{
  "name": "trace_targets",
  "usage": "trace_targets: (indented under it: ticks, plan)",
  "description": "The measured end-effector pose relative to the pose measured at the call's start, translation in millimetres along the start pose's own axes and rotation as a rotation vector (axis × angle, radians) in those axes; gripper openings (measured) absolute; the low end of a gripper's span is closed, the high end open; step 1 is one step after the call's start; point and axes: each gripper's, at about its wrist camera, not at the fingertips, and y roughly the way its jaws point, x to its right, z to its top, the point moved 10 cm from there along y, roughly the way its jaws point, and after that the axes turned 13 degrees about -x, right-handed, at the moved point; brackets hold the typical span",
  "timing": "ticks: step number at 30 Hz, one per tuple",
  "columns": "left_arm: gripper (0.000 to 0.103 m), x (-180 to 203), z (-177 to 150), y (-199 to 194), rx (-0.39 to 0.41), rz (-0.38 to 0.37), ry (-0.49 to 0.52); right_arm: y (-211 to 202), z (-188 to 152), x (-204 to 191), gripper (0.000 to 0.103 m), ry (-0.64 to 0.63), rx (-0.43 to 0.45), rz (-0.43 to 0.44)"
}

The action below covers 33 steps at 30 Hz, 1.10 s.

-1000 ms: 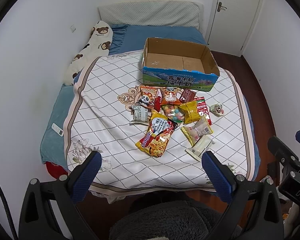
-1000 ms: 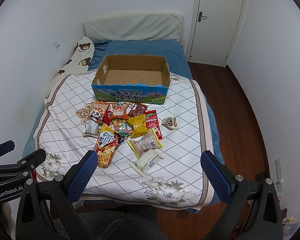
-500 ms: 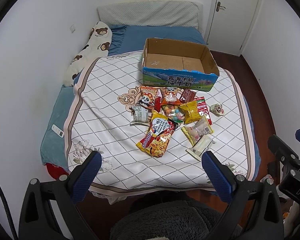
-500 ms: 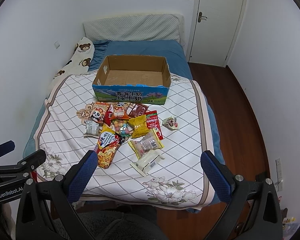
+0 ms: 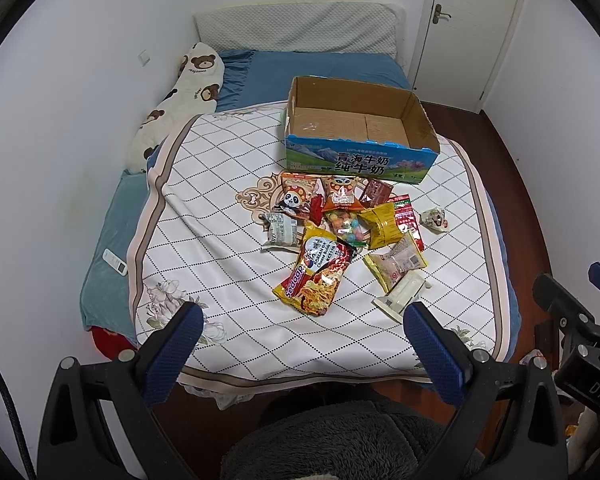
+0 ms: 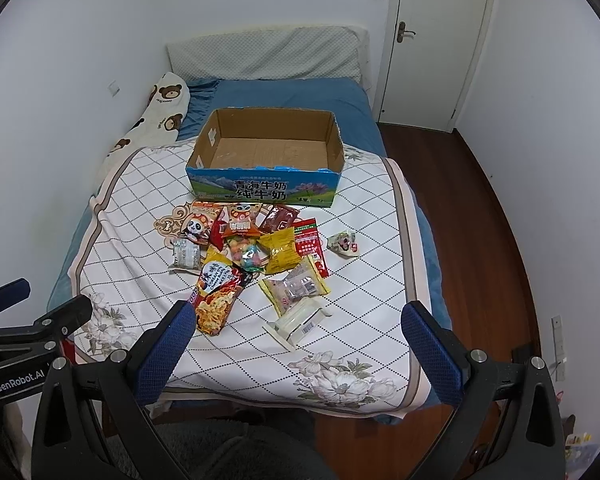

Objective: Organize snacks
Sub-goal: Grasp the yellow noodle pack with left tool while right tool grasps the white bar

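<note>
Lying in a loose heap on the bed [image 5: 228, 216], just in front of the empty cardboard box [image 5: 358, 132], the snack packets [image 5: 340, 224] are well apart from both grippers. The left gripper [image 5: 300, 344] and right gripper [image 6: 296, 344] hover short of the bed's foot, jaws spread wide and holding nothing. The packets look light, crinkly and slippery, so a pinch on a sealed edge, as on the noodle packet [image 5: 316, 276], probably holds best without crushing the contents.
</note>
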Motion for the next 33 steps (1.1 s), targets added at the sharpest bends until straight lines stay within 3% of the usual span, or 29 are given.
trace_targets:
  ticks: [11,16,23,30,33]
  plan:
    - [0.103,-8.3,13.8,20.3,-0.001,0.012,-0.014,22.0,1.2,-1.1,0.103,0.016,-0.033,0.028]
    - [0.103,-16.0,34.5,74.3,-0.018,0.104,0.045,67.2,4.8,16.1,0.103,0.077,-0.097,0.049]
    - [0.103,-9.3,56.4,183.0,-0.159,0.159,0.179,169.1,12.0,31.1,0.103,0.197,-0.229,0.133]
    - [0.103,27.6,59.7,309.6,-0.402,0.079,0.276,306.2,8.7,26.5,0.098,0.364,-0.443,0.295]
    - [0.103,34.2,57.1,353.9,-0.470,0.107,0.320,351.0,7.6,23.7,0.093,0.422,-0.498,0.312]
